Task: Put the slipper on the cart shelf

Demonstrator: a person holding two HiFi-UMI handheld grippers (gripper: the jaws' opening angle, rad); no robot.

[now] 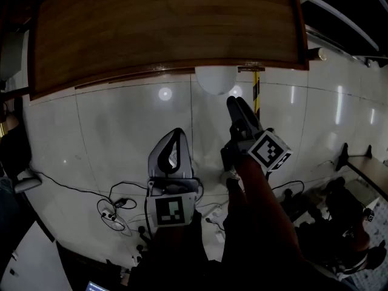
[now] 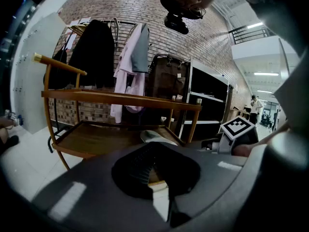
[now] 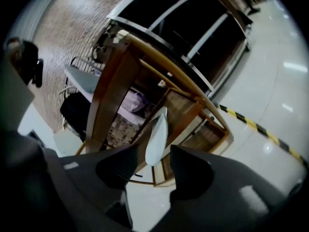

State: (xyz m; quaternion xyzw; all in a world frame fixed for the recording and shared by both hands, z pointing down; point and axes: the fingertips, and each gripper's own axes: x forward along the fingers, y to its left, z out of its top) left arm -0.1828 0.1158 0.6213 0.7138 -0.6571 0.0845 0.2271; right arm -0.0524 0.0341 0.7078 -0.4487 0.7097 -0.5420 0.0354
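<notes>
The white slipper lies on the wooden cart's lower shelf, its end poking out from under the cart's top board. In the left gripper view the slipper rests near the shelf's right end. My right gripper reaches toward it with its jaws open. In the right gripper view the slipper's near end shows in the gap of the right gripper, and neither pad presses on it. My left gripper hangs lower over the floor. In its own view the left gripper is shut with nothing held.
Cables and a power strip lie on the pale tiled floor. Yellow-black tape runs by the cart's leg. Behind the cart stand a rack of hanging clothes and a black shelf unit. A person stands far off.
</notes>
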